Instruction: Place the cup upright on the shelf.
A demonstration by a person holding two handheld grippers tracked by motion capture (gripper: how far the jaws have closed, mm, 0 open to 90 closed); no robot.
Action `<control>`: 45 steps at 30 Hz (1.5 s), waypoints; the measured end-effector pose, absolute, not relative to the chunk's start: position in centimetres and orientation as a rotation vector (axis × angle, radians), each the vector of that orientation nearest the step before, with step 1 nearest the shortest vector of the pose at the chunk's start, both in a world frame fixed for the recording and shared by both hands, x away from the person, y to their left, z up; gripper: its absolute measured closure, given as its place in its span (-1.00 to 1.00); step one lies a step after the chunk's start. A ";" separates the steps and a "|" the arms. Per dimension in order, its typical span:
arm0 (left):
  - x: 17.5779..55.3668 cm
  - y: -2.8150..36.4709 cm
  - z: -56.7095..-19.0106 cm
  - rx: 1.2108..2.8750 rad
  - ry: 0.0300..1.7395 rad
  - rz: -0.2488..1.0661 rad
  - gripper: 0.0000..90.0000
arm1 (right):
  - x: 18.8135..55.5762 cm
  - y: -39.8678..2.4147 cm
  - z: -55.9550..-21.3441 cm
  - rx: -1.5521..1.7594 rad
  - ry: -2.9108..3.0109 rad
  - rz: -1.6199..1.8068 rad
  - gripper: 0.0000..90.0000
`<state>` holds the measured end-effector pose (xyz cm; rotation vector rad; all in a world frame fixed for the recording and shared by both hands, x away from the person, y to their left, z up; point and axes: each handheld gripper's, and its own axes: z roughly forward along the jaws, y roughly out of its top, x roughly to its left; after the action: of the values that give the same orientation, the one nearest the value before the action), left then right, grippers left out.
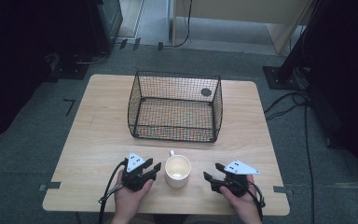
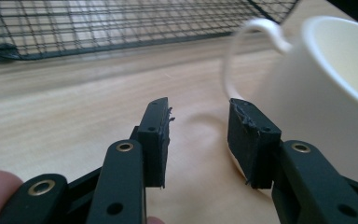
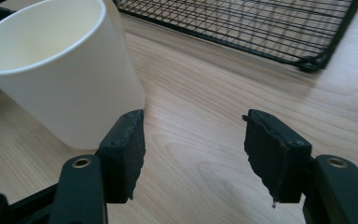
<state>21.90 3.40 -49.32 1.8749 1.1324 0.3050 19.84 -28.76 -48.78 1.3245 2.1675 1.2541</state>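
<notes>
Both tongs, left [image 1: 154, 166] and right [image 1: 210, 177], sit open and empty beside the round white cup [image 1: 177, 171], ready to grab it.

- Mug [image 1: 177, 171]: smooth cream ceramic by its look, with a soft sheen.
- Table [image 1: 98, 130]: pale wood-grain top, matt.
- Basket [image 1: 175, 106]: thin black wire mesh.
- Left gripper [image 2: 198, 135] and right gripper [image 3: 193, 149]: matt black plastic; pads look rough, frayed at the edges.
</notes>
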 end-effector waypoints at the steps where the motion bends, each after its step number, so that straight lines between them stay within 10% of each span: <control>1: 21.3 3.4 -49.4 1.884 1.119 0.296 0.32 | 20.0 -28.4 -48.8 1.318 2.168 1.250 -0.12; 10: 18.2 1.5 -50.2 1.963 1.044 0.237 0.26 | 21.0 -26.2 -49.5 1.299 2.184 1.239 0.10; 22: 18.4 -1.1 -50.7 1.993 1.069 0.334 -0.47 | 22.6 -24.2 -50.3 1.315 2.122 1.256 0.13; 45: 20.8 8.8 -50.1 1.985 1.099 0.441 -0.50 | 20.8 -18.0 -49.1 1.030 2.341 1.406 0.01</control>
<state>20.83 8.84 -50.11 1.9850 1.0985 0.4406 20.80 -17.96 -49.13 1.0297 2.3406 1.4062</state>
